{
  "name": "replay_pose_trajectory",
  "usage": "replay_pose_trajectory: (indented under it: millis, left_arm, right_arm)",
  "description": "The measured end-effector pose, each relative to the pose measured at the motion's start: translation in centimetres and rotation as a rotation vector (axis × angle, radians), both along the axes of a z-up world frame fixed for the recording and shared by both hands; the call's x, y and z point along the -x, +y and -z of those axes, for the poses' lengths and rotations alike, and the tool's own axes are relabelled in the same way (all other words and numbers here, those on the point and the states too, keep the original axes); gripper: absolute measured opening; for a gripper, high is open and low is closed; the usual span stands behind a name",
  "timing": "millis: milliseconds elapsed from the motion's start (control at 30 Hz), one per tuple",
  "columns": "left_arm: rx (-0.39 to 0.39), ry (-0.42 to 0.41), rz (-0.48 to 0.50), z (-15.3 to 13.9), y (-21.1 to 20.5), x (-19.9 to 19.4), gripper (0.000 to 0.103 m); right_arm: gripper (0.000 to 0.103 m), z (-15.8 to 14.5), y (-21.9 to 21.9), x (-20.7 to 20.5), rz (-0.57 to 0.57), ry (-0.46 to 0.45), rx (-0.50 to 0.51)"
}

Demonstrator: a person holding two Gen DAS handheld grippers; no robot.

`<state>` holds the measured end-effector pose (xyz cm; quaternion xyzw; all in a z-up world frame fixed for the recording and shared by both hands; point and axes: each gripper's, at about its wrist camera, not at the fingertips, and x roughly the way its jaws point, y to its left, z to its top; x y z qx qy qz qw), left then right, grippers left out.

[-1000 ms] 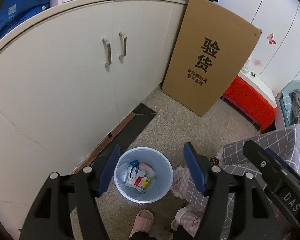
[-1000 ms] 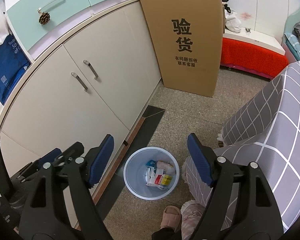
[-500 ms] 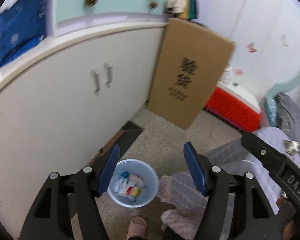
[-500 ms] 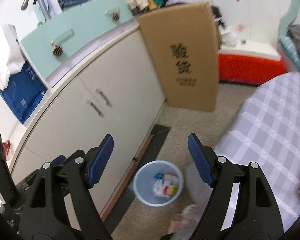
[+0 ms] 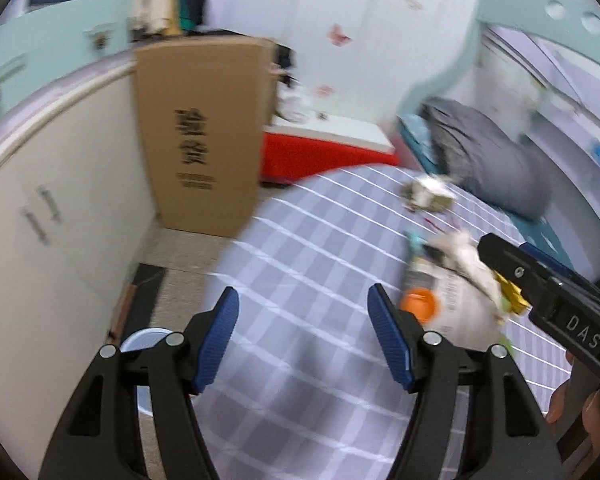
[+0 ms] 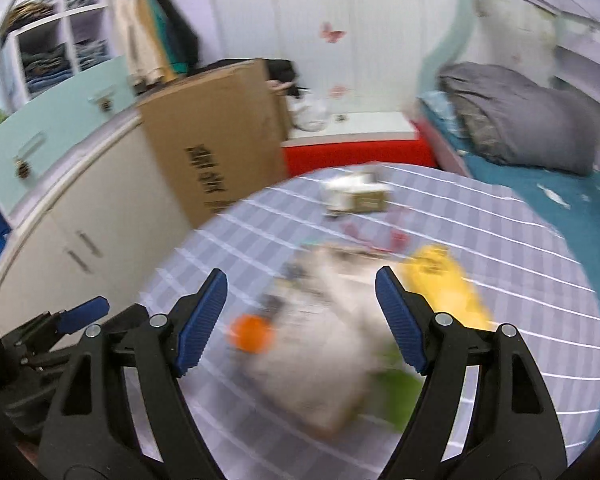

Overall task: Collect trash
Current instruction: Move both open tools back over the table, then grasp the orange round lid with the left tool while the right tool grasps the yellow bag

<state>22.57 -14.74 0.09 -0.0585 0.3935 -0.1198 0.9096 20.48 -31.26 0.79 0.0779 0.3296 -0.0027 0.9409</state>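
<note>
You are swinging both tongs up from the bin [image 5: 144,338], now at 7 o'clock, to the bed [image 5: 312,240]. Left tongs [image 5: 302,340] and right tongs [image 6: 300,320] are wide open, holding nothing. The trash [image 6: 320,344] is lying between the right tongs.

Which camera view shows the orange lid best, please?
The left wrist view: the orange lid is fairly sharp there, beside the white trash. In the right wrist view it is only a blurred orange spot.
</note>
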Motion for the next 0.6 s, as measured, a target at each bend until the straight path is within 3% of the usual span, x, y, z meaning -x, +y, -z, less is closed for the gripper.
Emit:
replay_pose_trajectory:
  millis: [200,400,567,600]
  left_arm:
    - [0.013,0.061,0.087,1.8,-5.0,-1.0,0.066]
    - [0.044,0.125,0.113,3.3,-6.9,-2.6,0.064]
    - [0.024,0.145,0.126,4.1,-8.4,-3.4,0.043]
    - [0.023,0.148,0.126,4.1,-8.5,-3.5,0.032]
  right_arm:
    - [0.076,1.4,-6.8,1.3,0.093,0.038,-0.036]
    - [0.078,3.1,-10.9,1.3,0.139,0.076,-0.069]
    - [0.078,4.7,-12.2,0.5,0.141,0.125,-0.079]
    - [0.078,4.9,-12.3,0.4,0.135,0.128,-0.086]
